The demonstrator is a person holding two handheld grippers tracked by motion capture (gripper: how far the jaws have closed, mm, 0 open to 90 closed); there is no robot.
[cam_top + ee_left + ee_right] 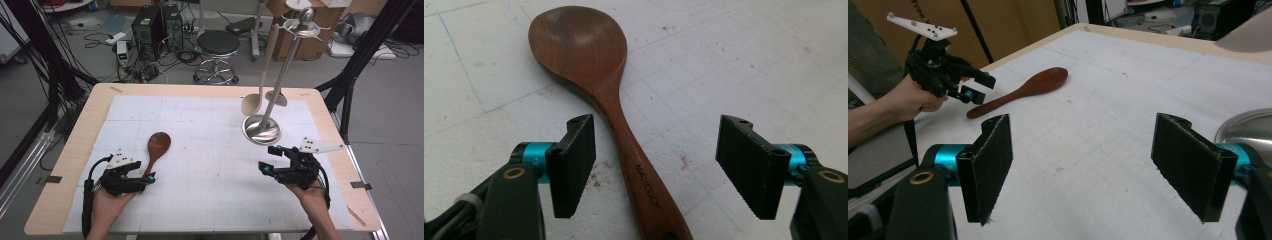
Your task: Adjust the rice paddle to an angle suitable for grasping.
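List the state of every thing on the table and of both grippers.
wooden spoon: flat on the mat, bowl up, handle between open jaws, not gripped.
left gripper: open.
right gripper: open, holding nothing.
beige spoon: hanging from the rack.
metal rack: upright.

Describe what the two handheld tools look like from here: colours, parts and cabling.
Both are black-framed. The left tool and right tool each carry a pale grey three-cornered plate on top and a black cable trailing back. Their flat black rectangular pads are textured, mounted on turquoise metal collars with brass-coloured eyelets. The forearms are bare, without sleeves.
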